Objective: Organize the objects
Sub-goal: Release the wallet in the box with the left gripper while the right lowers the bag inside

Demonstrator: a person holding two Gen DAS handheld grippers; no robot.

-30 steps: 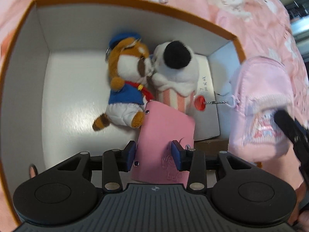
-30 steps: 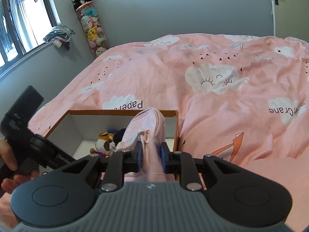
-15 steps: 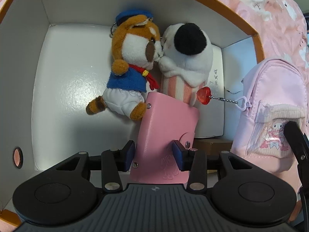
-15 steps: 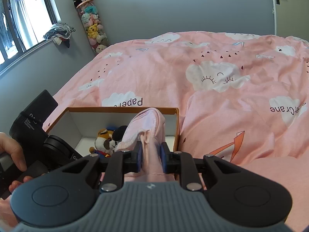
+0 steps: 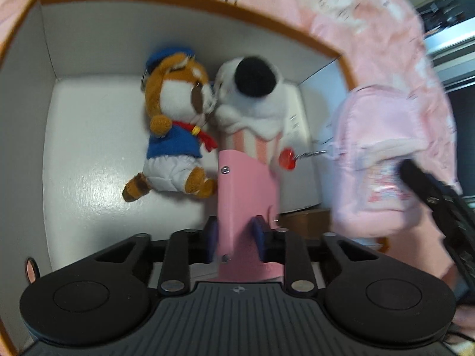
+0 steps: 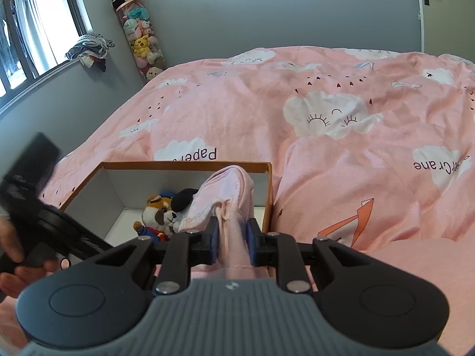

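Note:
My left gripper (image 5: 234,233) is shut on a pink card wallet (image 5: 248,190) and holds it over the orange-rimmed white box (image 5: 83,136). In the box lie a brown plush in a blue outfit (image 5: 175,130) and a white cupcake plush with a black top (image 5: 255,101). My right gripper (image 6: 232,241) is shut on a small pink backpack (image 6: 230,204), which hangs at the box's right rim (image 6: 268,190). It also shows in the left wrist view (image 5: 383,160), with a red heart charm (image 5: 288,158) on a chain.
The box stands on a bed with a pink cloud-print duvet (image 6: 341,112). A white card (image 5: 297,124) lies on the box floor under the cupcake plush. A tall tube of plush toys (image 6: 139,38) stands by the grey wall near the window.
My left gripper has pulled back and up from the box with the wallet, so the box looks smaller again. The wallet now sits more upright between the fingers. The right gripper barely moved.

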